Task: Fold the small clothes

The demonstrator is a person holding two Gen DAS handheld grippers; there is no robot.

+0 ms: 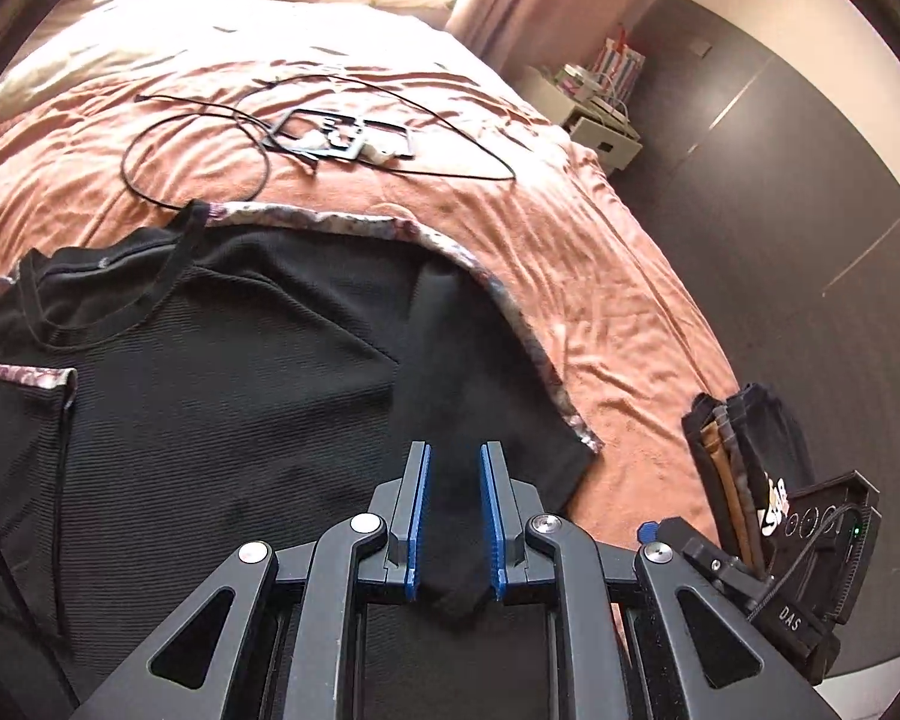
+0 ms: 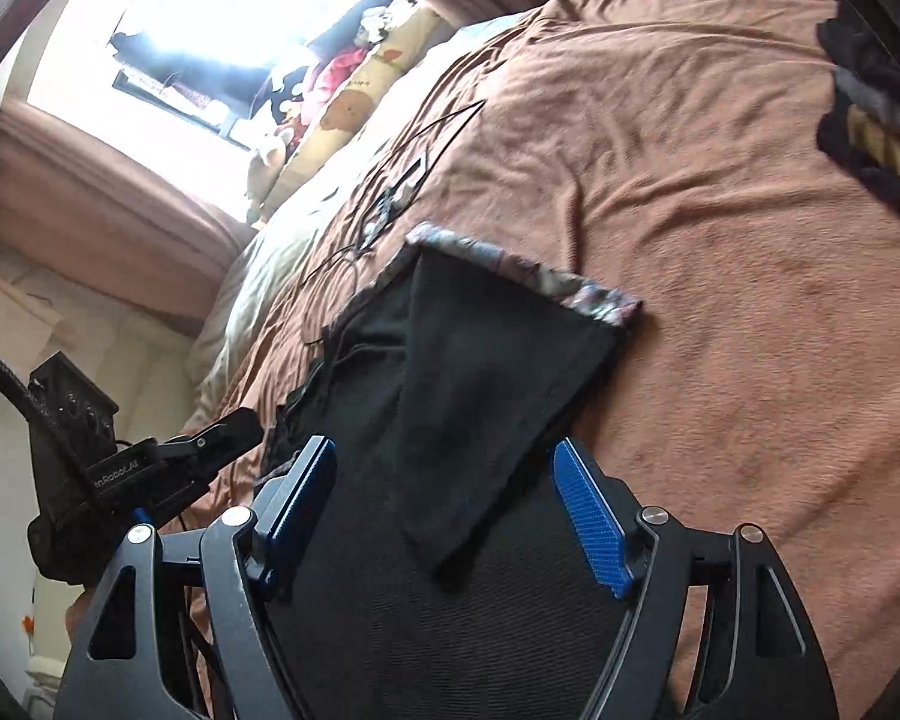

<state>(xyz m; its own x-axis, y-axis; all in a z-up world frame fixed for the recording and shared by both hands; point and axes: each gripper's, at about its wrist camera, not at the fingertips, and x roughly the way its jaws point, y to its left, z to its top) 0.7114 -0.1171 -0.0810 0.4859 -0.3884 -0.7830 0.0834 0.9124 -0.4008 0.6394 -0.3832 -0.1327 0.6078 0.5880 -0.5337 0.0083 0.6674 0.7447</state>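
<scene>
On the pink bedspread (image 1: 600,276) lies our black top (image 1: 210,396), one sleeve (image 2: 486,396) folded in; our left tongs (image 1: 455,516) pinch a fold of it between nearly closed pads, our right tongs (image 2: 450,516) hang wide and empty; we risk dragging the sleeve loose, or snagging the cable (image 1: 198,138)

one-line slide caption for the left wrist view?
Left hand-held gripper pinching a fold of a black floral-trimmed top on a brown bedspread.
</scene>
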